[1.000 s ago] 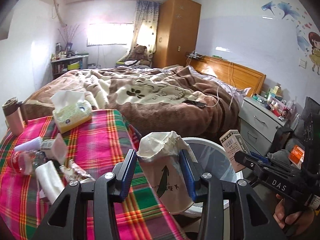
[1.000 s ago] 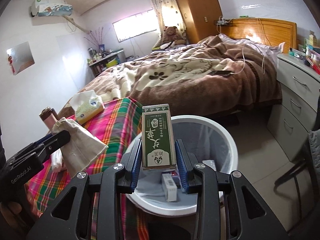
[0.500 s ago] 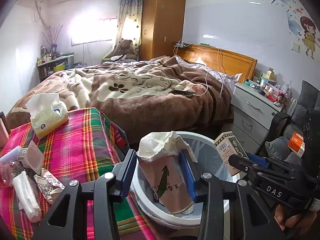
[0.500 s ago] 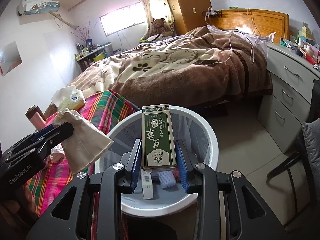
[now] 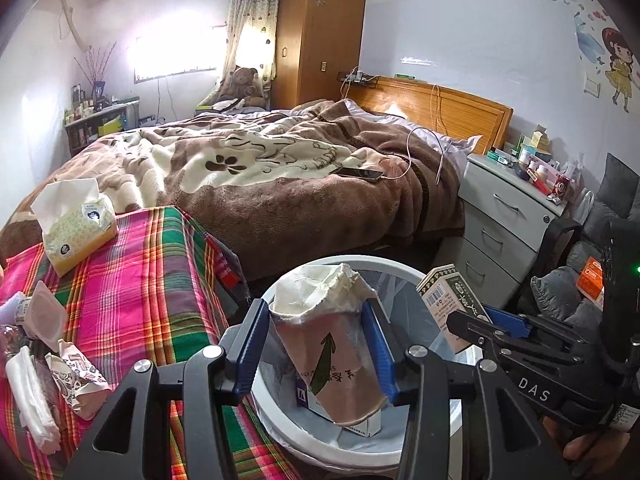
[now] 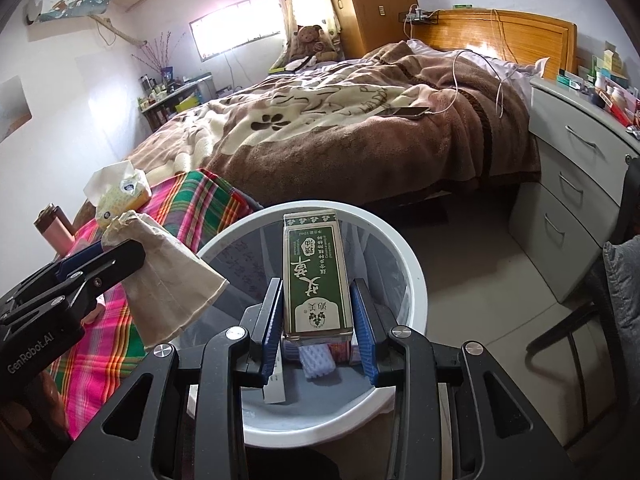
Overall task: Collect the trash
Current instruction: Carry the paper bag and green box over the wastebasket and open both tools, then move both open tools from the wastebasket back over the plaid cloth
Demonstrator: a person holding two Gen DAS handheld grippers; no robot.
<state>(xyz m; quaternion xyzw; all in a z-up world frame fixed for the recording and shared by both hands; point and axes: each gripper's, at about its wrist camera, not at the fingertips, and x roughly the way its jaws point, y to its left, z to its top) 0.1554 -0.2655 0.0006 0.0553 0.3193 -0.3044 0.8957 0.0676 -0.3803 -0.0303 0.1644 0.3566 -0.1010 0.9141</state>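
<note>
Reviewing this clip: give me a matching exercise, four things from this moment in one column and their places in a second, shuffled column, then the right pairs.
Things:
1. crumpled paper cup
2. green box
3. tissue pack
4. phone

Places:
A. on the brown blanket, cable plugged in
B. in the left gripper, above the white bin
C. on the plaid cloth
D. in the right gripper, above the bin

Pairs: 1-B, 2-D, 3-C, 4-A
</note>
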